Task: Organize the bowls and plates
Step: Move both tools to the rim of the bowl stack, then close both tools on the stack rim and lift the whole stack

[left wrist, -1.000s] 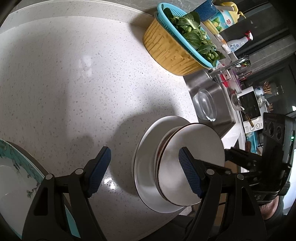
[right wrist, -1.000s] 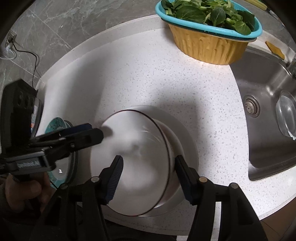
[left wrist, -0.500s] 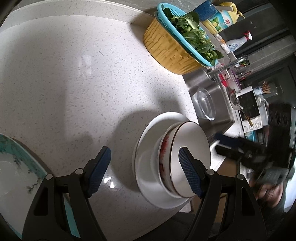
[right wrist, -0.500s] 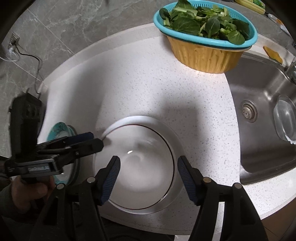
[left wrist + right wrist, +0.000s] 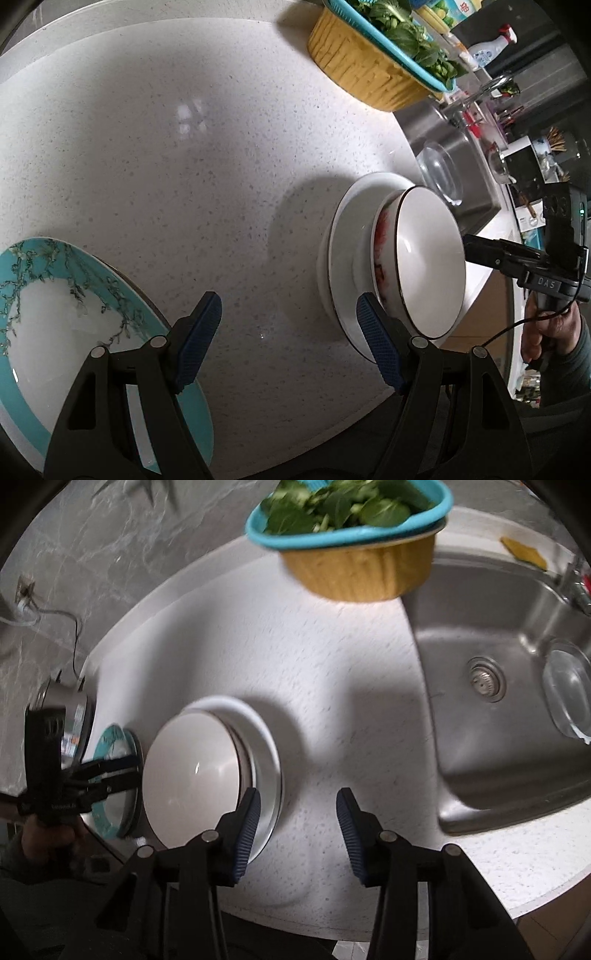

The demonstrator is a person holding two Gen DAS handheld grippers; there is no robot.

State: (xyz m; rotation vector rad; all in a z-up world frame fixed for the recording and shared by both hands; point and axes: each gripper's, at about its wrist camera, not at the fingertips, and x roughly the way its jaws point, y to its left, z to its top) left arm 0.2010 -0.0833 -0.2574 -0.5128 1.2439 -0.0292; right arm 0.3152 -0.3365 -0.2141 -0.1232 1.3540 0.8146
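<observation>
A white bowl (image 5: 428, 266) with a dark rim is nested in a red-patterned bowl (image 5: 380, 251), and both sit on a white plate (image 5: 340, 254) near the counter's front edge. My left gripper (image 5: 288, 343) hangs open over bare counter, between this stack and a teal-rimmed plate (image 5: 55, 314). Nothing is between its fingers. In the right wrist view my right gripper (image 5: 299, 834) is over the counter just right of the white bowl (image 5: 192, 768) and the white plate (image 5: 266, 753). Its jaws are closing on nothing. The teal-rimmed plate (image 5: 110, 775) lies beyond the stack.
A yellow basket (image 5: 362, 572) holding a teal colander of greens stands at the back. To the right is a steel sink (image 5: 517, 746) with a glass bowl (image 5: 569, 690) in it. A metal pot (image 5: 66, 709) is far left. The counter's front edge (image 5: 480, 915) is close.
My right gripper has left the white bowl on the stack, moved right over bare counter, and its jaws have narrowed. The left gripper has stayed open and tilted only slightly.
</observation>
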